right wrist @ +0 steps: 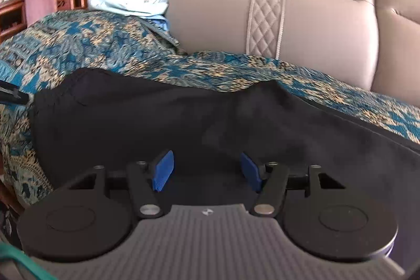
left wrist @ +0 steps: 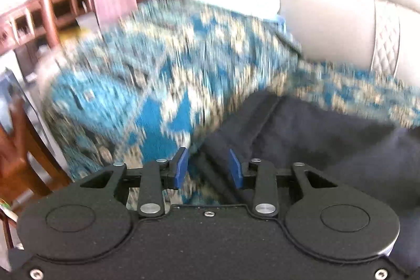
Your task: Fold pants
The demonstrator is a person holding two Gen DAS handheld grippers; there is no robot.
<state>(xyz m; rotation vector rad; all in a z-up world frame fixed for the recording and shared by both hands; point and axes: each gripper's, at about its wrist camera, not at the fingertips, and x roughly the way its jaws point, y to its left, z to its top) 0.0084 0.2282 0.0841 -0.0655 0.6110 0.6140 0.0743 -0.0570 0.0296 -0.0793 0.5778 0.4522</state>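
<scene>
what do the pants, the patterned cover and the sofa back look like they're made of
Pants: soft matte dark fabric, maybe brushed cotton or fleece; it drapes and gives no shine.
Cover: woven printed cloth, teal and tan paisley, slight sheen.
Sofa back: smooth beige leather or imitation, with stitched seams and a quilted strip.

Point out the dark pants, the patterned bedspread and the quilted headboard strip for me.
dark pants (right wrist: 157, 127), right wrist view, middle of the cloth
patterned bedspread (right wrist: 78, 43), right wrist view, raised left part
quilted headboard strip (right wrist: 265, 20), right wrist view, its middle

Bright daylight; left view seemingly motion-blurred.
</scene>
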